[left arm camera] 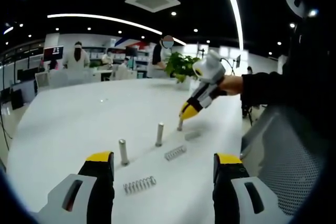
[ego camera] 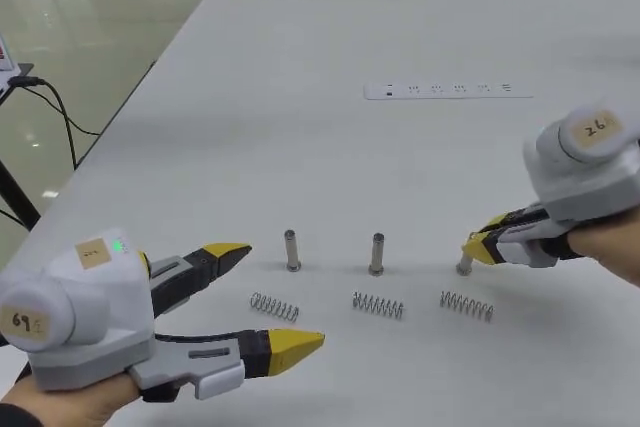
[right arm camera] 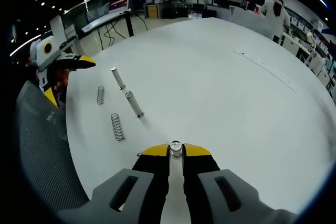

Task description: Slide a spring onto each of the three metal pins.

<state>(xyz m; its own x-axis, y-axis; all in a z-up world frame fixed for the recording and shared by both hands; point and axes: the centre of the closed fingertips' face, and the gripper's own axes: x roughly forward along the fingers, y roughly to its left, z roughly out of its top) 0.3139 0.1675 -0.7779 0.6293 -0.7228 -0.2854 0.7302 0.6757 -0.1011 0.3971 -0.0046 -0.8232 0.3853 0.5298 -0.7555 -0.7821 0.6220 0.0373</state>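
Three springs (ego camera: 378, 305) lying near upright pins (ego camera: 377, 253). Right gripper (right arm camera: 176, 150) clamping end pin (right arm camera: 176, 146), jaws closed on it. Left gripper (left arm camera: 163, 158) hovering, jaws spread wide; nearest spring (left arm camera: 139, 184) lying just ahead, between them.

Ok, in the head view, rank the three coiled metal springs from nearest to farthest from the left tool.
1. Left coiled metal spring, right beside the left tool.
2. Middle spring, centre of the row.
3. Right spring, far end.

Bright overhead light, soft shadows, fisheye edges
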